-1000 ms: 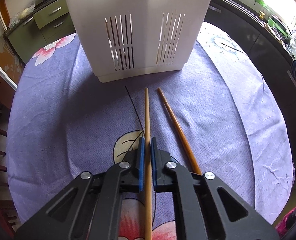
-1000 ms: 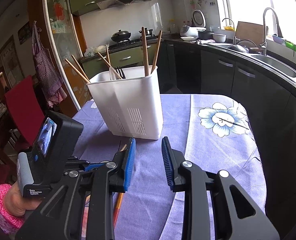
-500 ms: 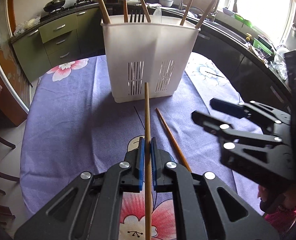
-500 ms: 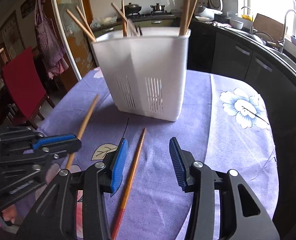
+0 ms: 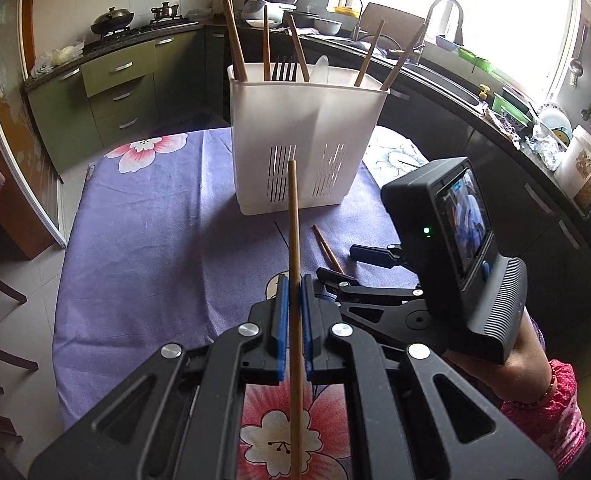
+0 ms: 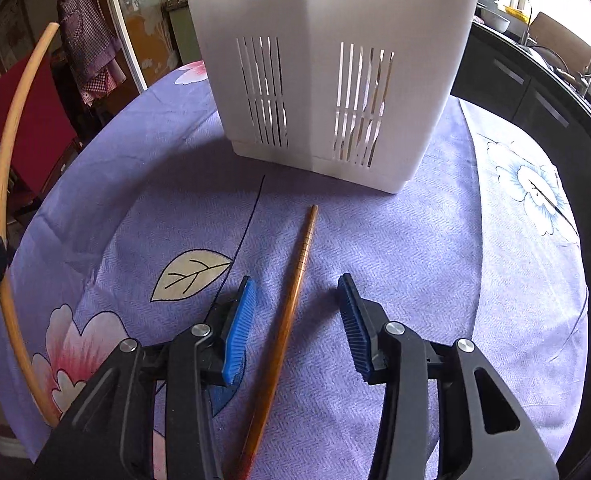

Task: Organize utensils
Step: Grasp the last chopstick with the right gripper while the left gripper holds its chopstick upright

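Observation:
My left gripper (image 5: 293,300) is shut on a light wooden chopstick (image 5: 294,240) and holds it raised above the table, pointing at the white slotted utensil holder (image 5: 307,140). The holder has several chopsticks, a fork and a spoon in it. My right gripper (image 6: 297,296) is open, low over the purple cloth, with a darker chopstick (image 6: 291,308) lying between its blue pads. The holder (image 6: 331,60) stands just beyond that chopstick's tip. The held chopstick shows at the left edge of the right wrist view (image 6: 11,160). The right gripper (image 5: 375,276) shows in the left wrist view, over the dark chopstick (image 5: 327,248).
The table carries a purple flowered cloth (image 5: 155,220). Kitchen counters with a sink (image 5: 455,76) and a stove run behind and to the right. A red chair (image 6: 27,112) stands left of the table.
My left gripper lifted the light chopstick higher and drew back from the holder. My right gripper moved down and forward until its open pads straddle the dark chopstick.

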The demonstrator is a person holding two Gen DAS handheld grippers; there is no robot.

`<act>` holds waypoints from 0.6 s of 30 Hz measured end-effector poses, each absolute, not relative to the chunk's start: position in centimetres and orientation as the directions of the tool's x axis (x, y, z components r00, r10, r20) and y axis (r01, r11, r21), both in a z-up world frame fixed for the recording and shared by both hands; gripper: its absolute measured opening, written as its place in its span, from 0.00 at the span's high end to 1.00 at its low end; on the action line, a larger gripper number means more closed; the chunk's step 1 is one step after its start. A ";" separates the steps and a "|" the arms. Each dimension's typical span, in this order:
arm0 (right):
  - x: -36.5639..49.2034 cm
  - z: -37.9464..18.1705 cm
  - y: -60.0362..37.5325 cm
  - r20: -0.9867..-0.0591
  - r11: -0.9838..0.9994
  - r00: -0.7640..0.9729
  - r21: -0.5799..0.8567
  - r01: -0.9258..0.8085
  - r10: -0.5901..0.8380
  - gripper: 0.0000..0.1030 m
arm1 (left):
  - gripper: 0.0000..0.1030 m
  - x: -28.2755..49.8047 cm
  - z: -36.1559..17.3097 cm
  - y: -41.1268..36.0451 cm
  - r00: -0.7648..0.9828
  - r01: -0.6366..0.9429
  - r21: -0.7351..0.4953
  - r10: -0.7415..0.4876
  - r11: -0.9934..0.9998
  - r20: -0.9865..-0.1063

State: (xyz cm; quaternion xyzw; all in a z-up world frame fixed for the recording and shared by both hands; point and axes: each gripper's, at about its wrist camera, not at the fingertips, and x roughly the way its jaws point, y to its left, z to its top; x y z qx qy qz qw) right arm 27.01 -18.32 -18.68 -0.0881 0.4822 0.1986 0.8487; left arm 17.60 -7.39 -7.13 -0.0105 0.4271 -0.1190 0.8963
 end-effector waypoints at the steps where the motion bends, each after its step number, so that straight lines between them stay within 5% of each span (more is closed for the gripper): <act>1: 27.1 -18.6 -18.2 -0.854 0.906 0.456 0.043 -0.421 0.252 0.58 | 0.94 17.6 -7.1 -7.3 0.608 0.203 -0.122 -0.223 0.972 -0.762; 7: 27.7 -18.9 -17.3 -0.851 0.909 0.466 0.032 -0.417 0.244 0.62 | 0.94 17.5 -7.1 -7.1 0.608 0.200 -0.126 -0.224 0.972 -0.762; 12: 28.2 -18.9 -16.9 -0.854 0.914 0.461 0.040 -0.405 0.242 0.90 | 0.94 17.4 -7.2 -6.8 0.605 0.196 -0.128 -0.222 0.972 -0.765; 18: 28.2 -18.6 -16.8 -0.854 0.916 0.467 0.029 -0.399 0.230 0.94 | 0.94 17.3 -7.1 -6.2 0.612 0.187 -0.133 -0.221 0.973 -0.759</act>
